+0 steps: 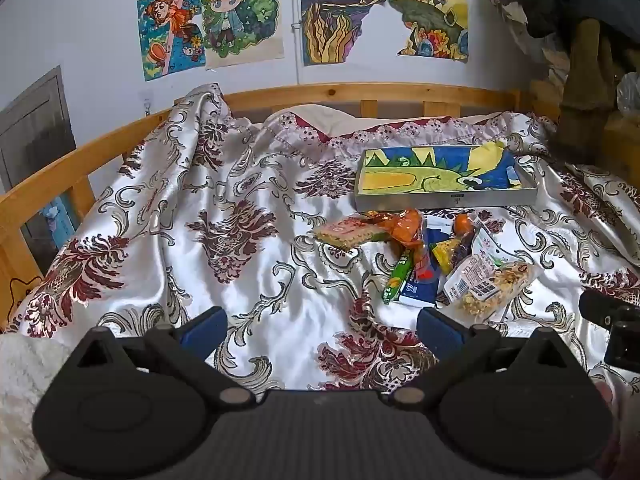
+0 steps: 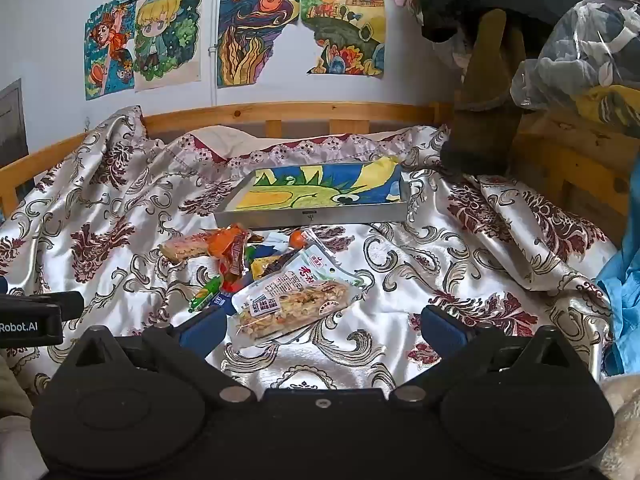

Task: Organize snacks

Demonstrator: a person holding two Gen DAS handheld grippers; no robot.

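Note:
A pile of snack packets (image 1: 436, 252) lies on the patterned bedspread, in front of a shallow metal tray (image 1: 448, 200) lined with a colourful drawing. The pile includes a clear bag of nut brittle (image 1: 490, 286), a pink wafer pack (image 1: 348, 232), a green stick pack (image 1: 398, 276) and orange wrappers. My left gripper (image 1: 320, 330) is open and empty, low over the bedspread left of the pile. My right gripper (image 2: 322, 328) is open and empty; the nut brittle bag (image 2: 292, 304) lies just ahead between its fingers. The tray (image 2: 316, 216) sits beyond.
A wooden bed rail (image 1: 340, 94) runs behind the bedspread, with drawings on the wall above. Hanging clothes and a plastic bag (image 2: 580, 48) crowd the right side. A blue cloth (image 2: 628, 280) lies at the right edge. The left gripper's body (image 2: 32, 320) shows at the left.

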